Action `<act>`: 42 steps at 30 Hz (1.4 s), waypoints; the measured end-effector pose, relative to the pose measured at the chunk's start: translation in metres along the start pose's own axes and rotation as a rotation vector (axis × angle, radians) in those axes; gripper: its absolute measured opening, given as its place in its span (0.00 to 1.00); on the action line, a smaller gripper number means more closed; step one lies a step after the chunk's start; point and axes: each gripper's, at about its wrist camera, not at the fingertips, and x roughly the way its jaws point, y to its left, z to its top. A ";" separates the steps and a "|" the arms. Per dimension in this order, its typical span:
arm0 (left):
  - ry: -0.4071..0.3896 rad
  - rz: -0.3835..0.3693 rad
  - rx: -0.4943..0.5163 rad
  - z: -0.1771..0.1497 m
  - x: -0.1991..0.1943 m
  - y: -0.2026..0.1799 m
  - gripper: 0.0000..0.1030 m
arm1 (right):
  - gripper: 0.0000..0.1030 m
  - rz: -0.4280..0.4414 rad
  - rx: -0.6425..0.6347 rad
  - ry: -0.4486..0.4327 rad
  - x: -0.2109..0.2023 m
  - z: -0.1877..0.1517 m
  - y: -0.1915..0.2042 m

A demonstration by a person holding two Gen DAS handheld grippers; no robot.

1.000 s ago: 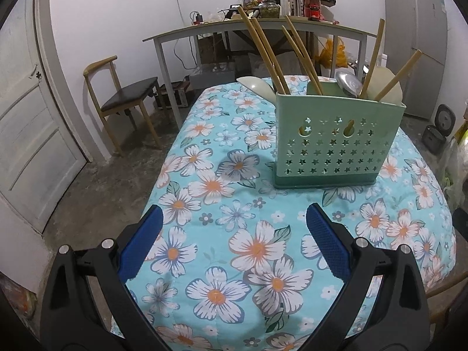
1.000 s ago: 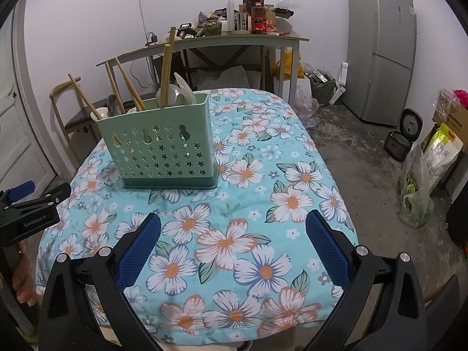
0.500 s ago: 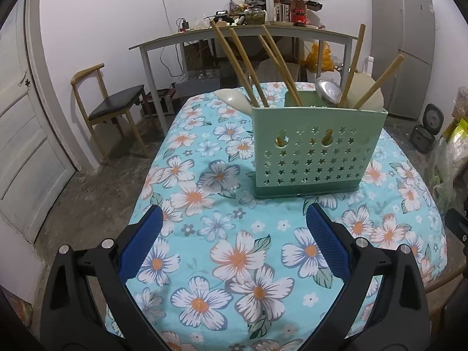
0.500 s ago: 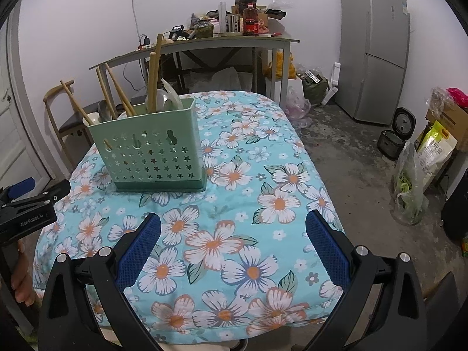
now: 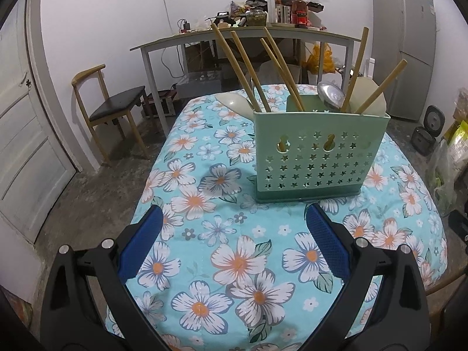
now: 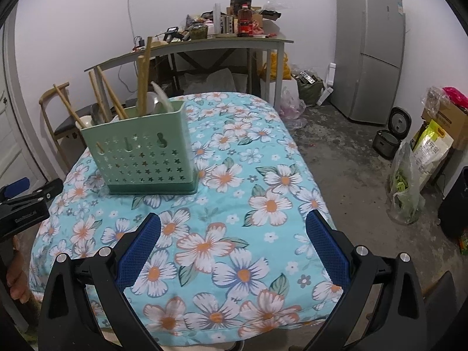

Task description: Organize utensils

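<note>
Both grippers hang empty above the flowered table, drawn back from the utensil holder.

The left gripper (image 5: 232,239) and the right gripper (image 6: 232,241) have their jaws wide apart, holding nothing. The green holder (image 5: 320,155) stands upright on the tablecloth (image 5: 234,263), with chopsticks (image 5: 242,67), a metal spoon (image 5: 330,95) and pale ladles in it. Against a second ago, both views have pulled back and the holder looks smaller, its contents unchanged.

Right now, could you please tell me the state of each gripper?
Left gripper: open, holding nothing.
Right gripper: open, holding nothing.
</note>
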 end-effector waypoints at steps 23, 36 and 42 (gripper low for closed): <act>0.004 0.076 -0.043 -0.005 0.001 0.025 0.92 | 0.94 -0.044 0.040 -0.017 0.001 0.003 -0.024; -0.001 0.073 -0.035 -0.004 -0.001 0.023 0.92 | 0.94 -0.040 0.034 -0.017 0.001 0.003 -0.021; -0.005 0.070 -0.020 -0.003 -0.003 0.021 0.92 | 0.94 -0.039 0.032 -0.018 0.001 0.003 -0.021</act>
